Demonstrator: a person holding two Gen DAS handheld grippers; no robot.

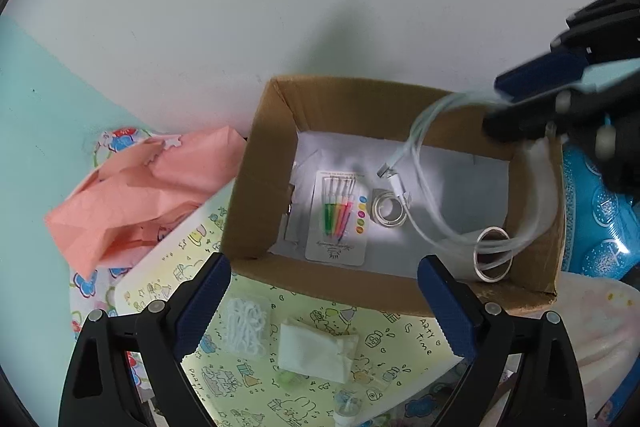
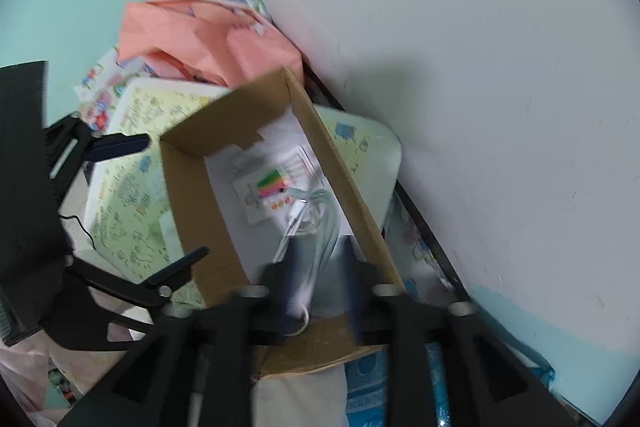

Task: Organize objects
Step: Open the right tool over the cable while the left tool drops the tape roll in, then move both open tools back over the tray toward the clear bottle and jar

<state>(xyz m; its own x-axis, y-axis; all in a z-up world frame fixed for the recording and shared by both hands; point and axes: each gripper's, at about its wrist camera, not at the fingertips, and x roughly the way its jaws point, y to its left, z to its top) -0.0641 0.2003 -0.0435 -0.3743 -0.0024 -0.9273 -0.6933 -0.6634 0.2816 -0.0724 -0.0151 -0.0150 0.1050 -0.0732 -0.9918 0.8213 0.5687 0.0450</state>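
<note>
An open cardboard box (image 1: 260,163) stands against the wall on a patterned yellow surface (image 1: 304,391). Inside lie a card of coloured pens (image 1: 338,219), a roll of clear tape (image 1: 387,211) and another tape ring (image 1: 493,253). My right gripper (image 1: 496,103) hovers over the box's right side, shut on a white charging cable (image 1: 424,163) that hangs into the box. In the right wrist view the cable (image 2: 320,223) runs between the closed fingers (image 2: 316,259). My left gripper (image 1: 324,291) is open and empty just in front of the box.
A crumpled pink bag (image 1: 132,199) lies left of the box. A packet of white string (image 1: 246,327) and a small white sachet (image 1: 316,351) lie on the yellow surface between my left fingers. A blue patterned item (image 1: 600,223) sits to the right.
</note>
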